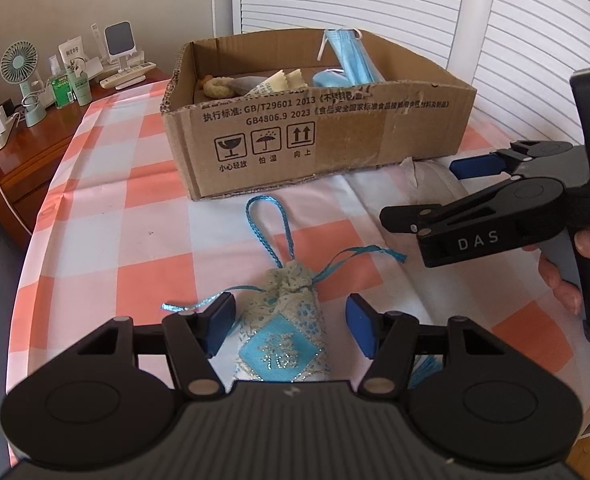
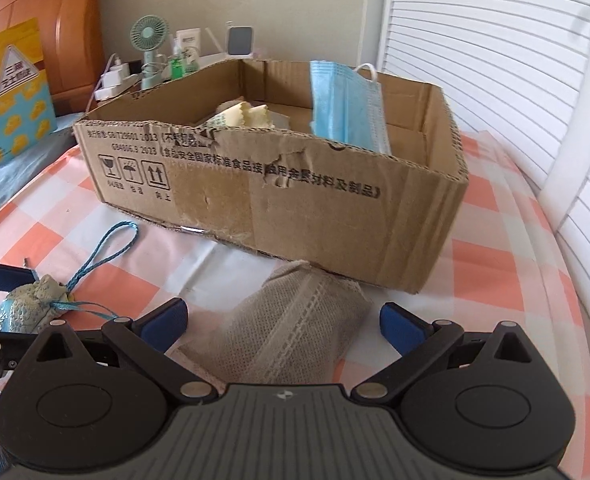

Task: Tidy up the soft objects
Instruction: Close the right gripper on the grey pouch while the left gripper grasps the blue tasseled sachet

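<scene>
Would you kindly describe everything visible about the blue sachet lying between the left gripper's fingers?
The sachet is a small drawstring pouch of pale lace-like fabric with a blue diamond patch bearing a glittery character. Its gathered neck points toward the cardboard box, trailing a braided blue loop. It lies flat on the checked tablecloth, between the open left gripper.

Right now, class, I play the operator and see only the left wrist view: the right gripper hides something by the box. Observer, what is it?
Observer: A grey mesh pouch, lying flat between the open fingers of the right gripper, not gripped.
Operator: Is it near the cardboard box?
Observer: Yes, its far end lies right against the box's front wall.
Operator: Anything outside my frame?
Observer: A yellow and blue package stands left of the box.
</scene>
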